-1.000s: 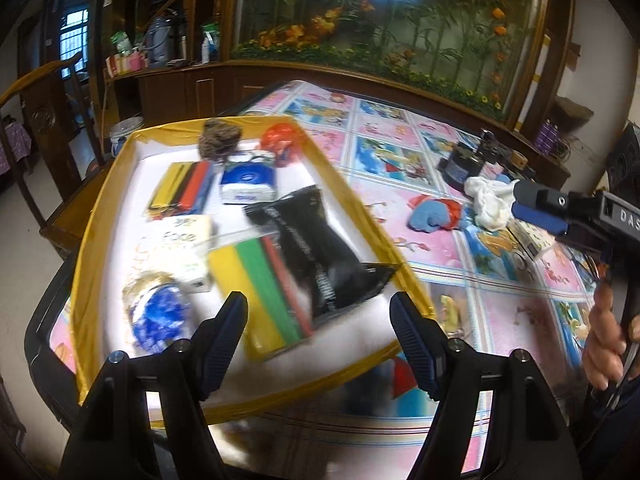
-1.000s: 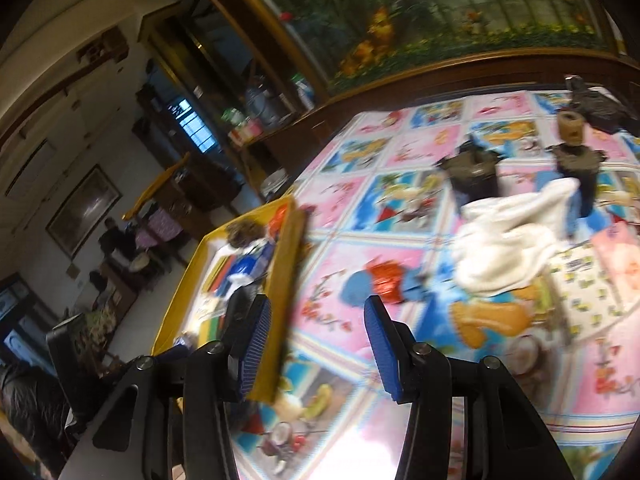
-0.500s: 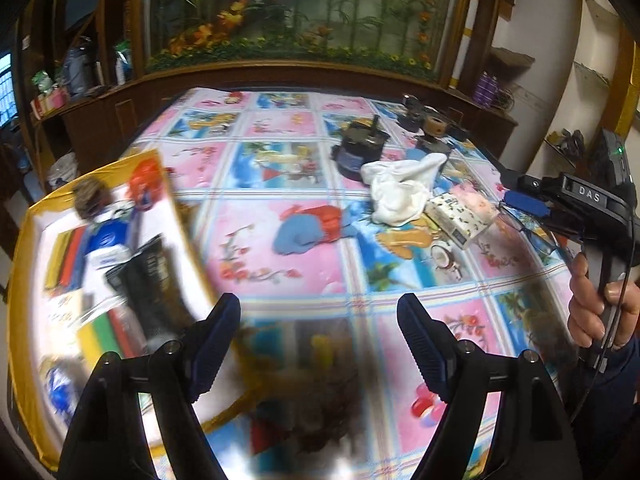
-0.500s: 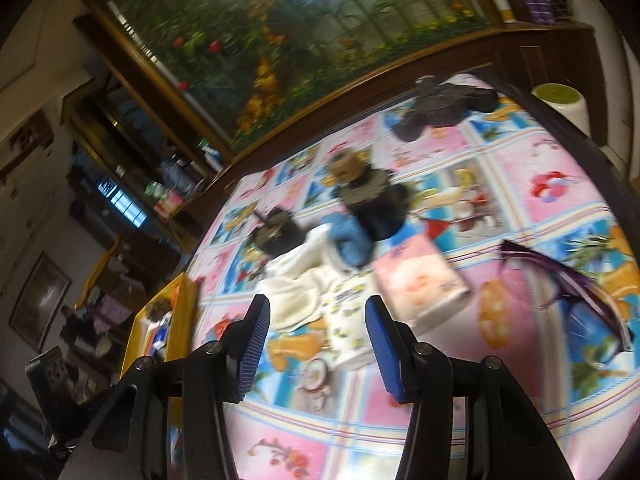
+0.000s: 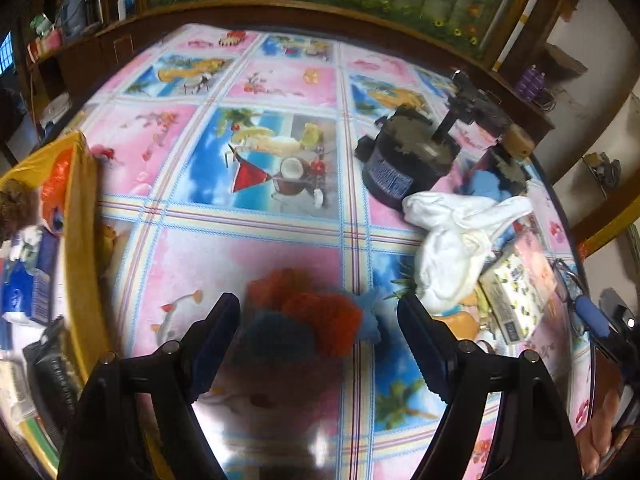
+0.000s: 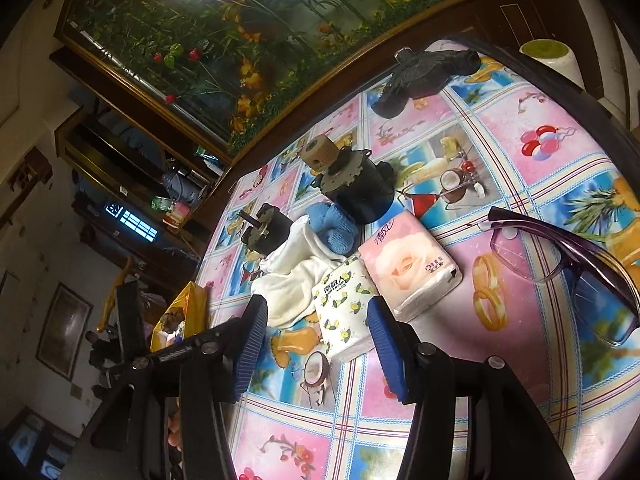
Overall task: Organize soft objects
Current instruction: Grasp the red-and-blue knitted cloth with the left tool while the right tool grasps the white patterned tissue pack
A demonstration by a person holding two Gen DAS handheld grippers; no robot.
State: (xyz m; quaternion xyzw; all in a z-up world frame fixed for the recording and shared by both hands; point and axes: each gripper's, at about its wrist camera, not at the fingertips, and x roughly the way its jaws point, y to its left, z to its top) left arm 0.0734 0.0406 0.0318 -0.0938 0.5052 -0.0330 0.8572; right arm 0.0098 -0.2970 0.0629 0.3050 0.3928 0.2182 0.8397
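- I am holding my left gripper (image 5: 318, 322) with its jaws spread wide and released, hanging over the red and blue fuzzy toy (image 5: 308, 316), which is lying on the tablecloth (image 5: 248, 252) between my fingers, though blur keeps me from telling whether any pad is touching it.
- The toy is lying with its long axis running across my left view, its blue end pointing toward the white cloth (image 5: 452, 248) on the right.
- I am opening the jaws of my right gripper (image 6: 316, 338), and they are gripping nothing; the lemon-print tissue pack (image 6: 340, 316) is sitting in the gap ahead of them, apart from both pads.
- That pack is lying flat, its long axis running away from me and leaning left, with the rose-print tissue pack (image 6: 412, 268) touching it on the right.
- The white cloth (image 6: 296, 276) is bunching against the lemon pack's left side, and a blue knitted piece (image 6: 332, 228) is resting behind it.
- The yellow tray (image 5: 82, 216) is sitting at the table's left edge, already holding several things.
- Purple glasses (image 6: 560, 260) are lying to the right.
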